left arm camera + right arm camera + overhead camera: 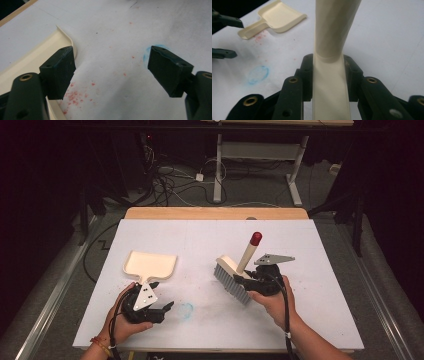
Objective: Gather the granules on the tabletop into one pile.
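My right tool [244,281] is clamped on the brush [234,276] handle, centre-right of frame. My left tool [165,309] stands apart beside the cream dustpan [150,265], which I see empty, left of centre on the counter [300,310].

Dustpan [150,265] looks like smooth cream plastic with a slight sheen, same stuff as the brush [235,274] handle (glossy red cap on top). Table [320,285] cover is matt white, paper-like, over a wood edge. Gripper pads [60,71] look matt black rubber.
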A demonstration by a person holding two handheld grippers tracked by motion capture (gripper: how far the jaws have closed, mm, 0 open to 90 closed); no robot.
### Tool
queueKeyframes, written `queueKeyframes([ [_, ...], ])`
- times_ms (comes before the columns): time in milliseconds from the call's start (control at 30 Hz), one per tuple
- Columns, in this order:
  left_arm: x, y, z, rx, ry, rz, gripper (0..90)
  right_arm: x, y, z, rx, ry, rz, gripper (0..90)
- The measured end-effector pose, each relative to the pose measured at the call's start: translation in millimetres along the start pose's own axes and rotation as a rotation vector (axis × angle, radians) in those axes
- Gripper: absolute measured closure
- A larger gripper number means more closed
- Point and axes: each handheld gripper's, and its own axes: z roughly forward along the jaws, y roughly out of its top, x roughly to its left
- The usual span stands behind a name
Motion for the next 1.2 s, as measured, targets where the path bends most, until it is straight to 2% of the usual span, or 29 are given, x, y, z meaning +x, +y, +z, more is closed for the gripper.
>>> queueKeyframes([
  [67, 0.4, 0.0, -0.5, -0.001, 0.0, 0.001, 21.4, -0.3, 1.9, -3.0, -0.011, 0.004, -0.007, 67.5],
  [167, 0.7, 0.1, -0.4, -0.003, 0.002, -0.002, 21.4, -4.6, 11.3, -11.5, -0.036, -0.024, -0.058, 67.5],
  [200, 0.8, 0.2, -0.2, -0.003, 0.002, -0.002, 21.4, -4.6, 11.3, -11.5, -0.036, -0.024, -0.058, 67.5],
  [267, 0.9, 0.3, 0.7, -0.002, 0.001, -0.004, 21.3, -8.2, 16.7, -11.9, -0.044, -0.05, -0.102, 67.5],
  [300, 1.1, 0.4, 1.1, 0.002, 0.0, -0.003, 21.3, -14.1, 22.6, -8.5, -0.048, -0.072, -0.165, 67.5],
  [333, 1.2, 0.5, 1.6, 0.003, -0.001, -0.003, 21.3, -14.1, 22.6, -8.5, -0.048, -0.072, -0.165, 67.5],
  [400, 1.1, 0.9, 2.9, 0.007, -0.003, 0.001, 21.3, -21.8, 28.3, -1.7, -0.055, -0.065, -0.221, 67.5],
  [433, 1.0, 1.1, 3.2, 0.01, -0.003, 0.003, 21.3, -28.0, 32.1, 5.1, -0.065, -0.052, -0.276, 67.4],
  [467, 0.9, 1.3, 3.7, 0.011, -0.005, 0.004, 21.3, -31.3, 34.1, 9.8, -0.071, -0.052, -0.309, 67.5],
  [500, 0.6, 1.4, 4.0, 0.012, -0.005, 0.005, 21.3, -36.0, 36.9, 18.6, -0.073, -0.057, -0.363, 67.5],
  [567, 0.2, 0.9, 4.1, 0.014, -0.006, 0.007, 21.3, -43.6, 40.5, 33.5, -0.072, -0.046, -0.411, 67.5],
  [633, 1.0, 0.4, 4.2, 0.013, -0.001, 0.015, 21.3, -49.2, 43.2, 48.1, -0.064, -0.02, -0.422, 67.4],
  [667, 1.5, 0.1, 4.1, 0.014, -0.002, 0.014, 21.3, -50.2, 44.2, 61.2, -0.05, -0.038, -0.463, 67.5],
  [733, 2.5, -0.4, 4.0, 0.013, -0.003, 0.015, 21.3, -50.7, 44.5, 67.0, -0.047, -0.036, -0.469, 67.5],
  [767, 2.6, -0.8, 4.0, 0.012, -0.005, 0.012, 21.3, -51.0, 44.9, 76.8, -0.038, -0.023, -0.488, 67.5],
  [800, 2.7, -1.2, 4.0, 0.012, -0.006, 0.011, 21.3, -51.0, 44.9, 76.8, -0.038, -0.023, -0.488, 67.5],
  [900, 3.0, -1.6, 4.3, 0.015, -0.01, 0.013, 21.3, -47.1, 45.6, 86.9, -0.029, -0.02, -0.533, 67.5],
  [1033, 2.0, -1.2, 3.8, 0.013, -0.011, 0.019, 21.3, -36.8, 44.7, 91.9, 0.0, 0.048, -0.601, 67.5],
  [1100, 1.5, -1.0, 3.5, 0.012, -0.008, 0.021, 21.3, -34.9, 43.8, 91.3, 0.008, 0.064, -0.619, 67.5],
  [1200, 1.1, -0.8, 3.1, 0.014, -0.01, 0.023, 21.3, -29.4, 35.0, 85.5, 0.042, 0.109, -0.699, 67.3],
])
